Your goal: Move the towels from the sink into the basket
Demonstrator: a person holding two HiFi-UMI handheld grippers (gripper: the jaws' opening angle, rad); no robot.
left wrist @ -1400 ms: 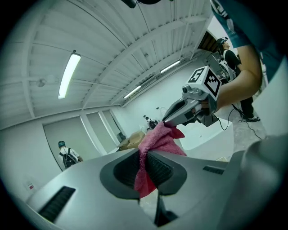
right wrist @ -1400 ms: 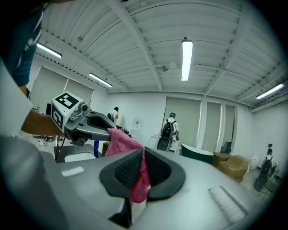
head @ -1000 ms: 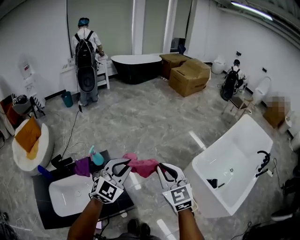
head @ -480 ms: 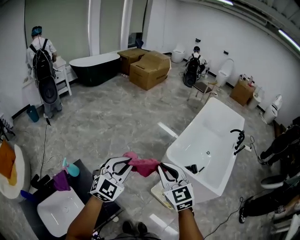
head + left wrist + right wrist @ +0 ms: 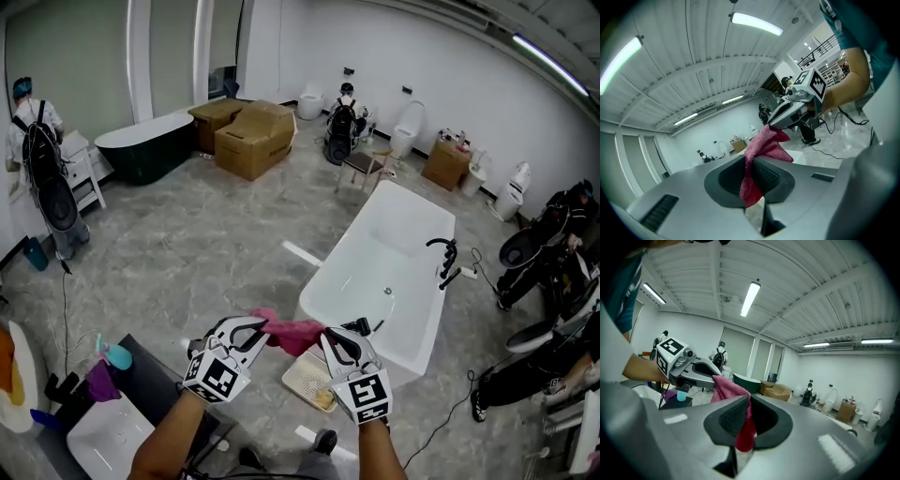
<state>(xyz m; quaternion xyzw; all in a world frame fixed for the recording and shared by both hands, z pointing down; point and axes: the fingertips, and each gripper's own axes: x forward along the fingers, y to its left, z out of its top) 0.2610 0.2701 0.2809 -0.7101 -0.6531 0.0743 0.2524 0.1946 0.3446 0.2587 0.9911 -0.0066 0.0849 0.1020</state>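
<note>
Two bare forearms are raised side by side from the lower edge of the head view, short of the near end of the white bathtub [image 5: 375, 272]. A gripper is held at the end of each, its marker cube turned upward. The left gripper [image 5: 260, 328] and the right gripper [image 5: 324, 336] are angled inward toward one another, with the tips near but apart.

One pink towel [image 5: 292, 334] is held in the air between them, just in front of the bathtub's near end. One end is clenched in the left gripper's jaws and the other in the right gripper's, and cloth is seen bunched between the pads in both gripper views.

One pale basket [image 5: 302, 373] is seen on the floor just beside the bathtub's near end, below the towel. One purple towel [image 5: 100, 383] lies by the sink [image 5: 103, 436], well to the left of the bathtub. Two tubs are counted: the white one, and one dark tub [image 5: 141, 150] far beyond its left side.
</note>
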